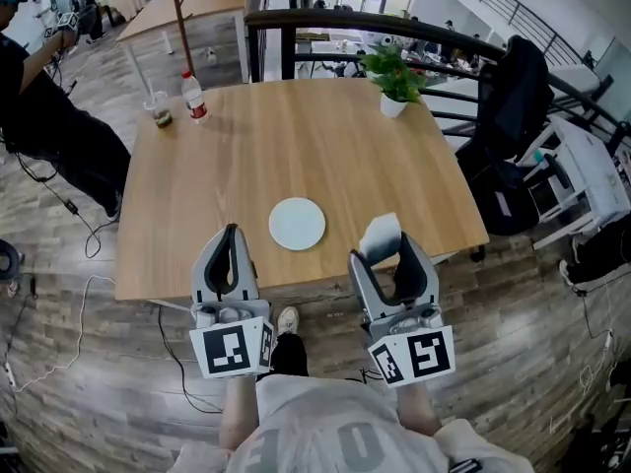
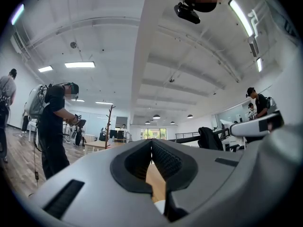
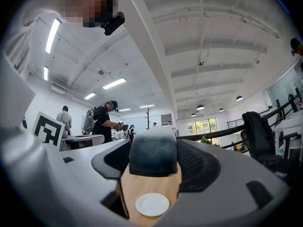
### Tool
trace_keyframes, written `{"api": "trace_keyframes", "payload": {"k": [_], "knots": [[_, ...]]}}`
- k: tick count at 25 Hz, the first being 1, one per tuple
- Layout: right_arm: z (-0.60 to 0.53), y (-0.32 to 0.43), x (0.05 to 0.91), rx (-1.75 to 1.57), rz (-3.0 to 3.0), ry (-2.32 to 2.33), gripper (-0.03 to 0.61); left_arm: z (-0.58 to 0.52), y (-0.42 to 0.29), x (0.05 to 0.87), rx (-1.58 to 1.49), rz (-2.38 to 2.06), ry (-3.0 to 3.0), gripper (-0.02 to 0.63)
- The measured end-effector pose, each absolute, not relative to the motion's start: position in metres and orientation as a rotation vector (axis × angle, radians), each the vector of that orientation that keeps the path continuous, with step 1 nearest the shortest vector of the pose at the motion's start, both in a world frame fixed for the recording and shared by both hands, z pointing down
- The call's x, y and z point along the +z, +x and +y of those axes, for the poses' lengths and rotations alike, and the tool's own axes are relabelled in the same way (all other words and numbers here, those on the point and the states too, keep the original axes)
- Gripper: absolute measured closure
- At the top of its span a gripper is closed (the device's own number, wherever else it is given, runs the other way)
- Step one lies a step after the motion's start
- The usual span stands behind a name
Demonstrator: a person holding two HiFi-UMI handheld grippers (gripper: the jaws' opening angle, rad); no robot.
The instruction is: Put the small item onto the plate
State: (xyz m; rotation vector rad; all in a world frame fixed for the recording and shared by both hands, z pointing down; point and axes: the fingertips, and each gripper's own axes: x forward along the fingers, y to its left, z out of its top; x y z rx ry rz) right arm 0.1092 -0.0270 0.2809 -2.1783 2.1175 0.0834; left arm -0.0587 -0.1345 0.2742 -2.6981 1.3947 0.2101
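A round white plate (image 1: 297, 224) lies on the wooden table (image 1: 296, 146) near its front edge. In the right gripper view the plate (image 3: 152, 205) shows low between the jaws. My right gripper (image 1: 389, 236) hovers over the front edge, just right of the plate, shut on the small item (image 1: 381, 233), a pale block. Seen from that gripper (image 3: 153, 148), the small item (image 3: 153, 155) looks grey-blue with a white top and fills the gap between the jaws. My left gripper (image 1: 232, 233) is held left of the plate, and its jaws (image 2: 152, 145) are shut with nothing in them.
A potted plant (image 1: 394, 79) stands at the table's far right edge. A bottle (image 1: 195, 97) and a cup (image 1: 159, 110) stand at its far left. A person in black (image 1: 44, 116) is left of the table. A railing and a chair with a dark jacket (image 1: 513, 97) are on the right.
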Motion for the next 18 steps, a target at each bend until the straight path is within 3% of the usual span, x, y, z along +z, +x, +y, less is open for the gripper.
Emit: {"api": "trace_keyframes", "payload": {"k": [9,18], "knots": [[-0.144,0.127,0.258,0.172,2.11,-2.224,0.268,-0.26,-0.029,0.253,0.236,1.343,-2.695,0.606],[-0.181,0.157,0.269,0.095,2.127,-2.221,0.268,-0.285,0.006,0.248,0.198,1.318,-2.691,0.606]]}}
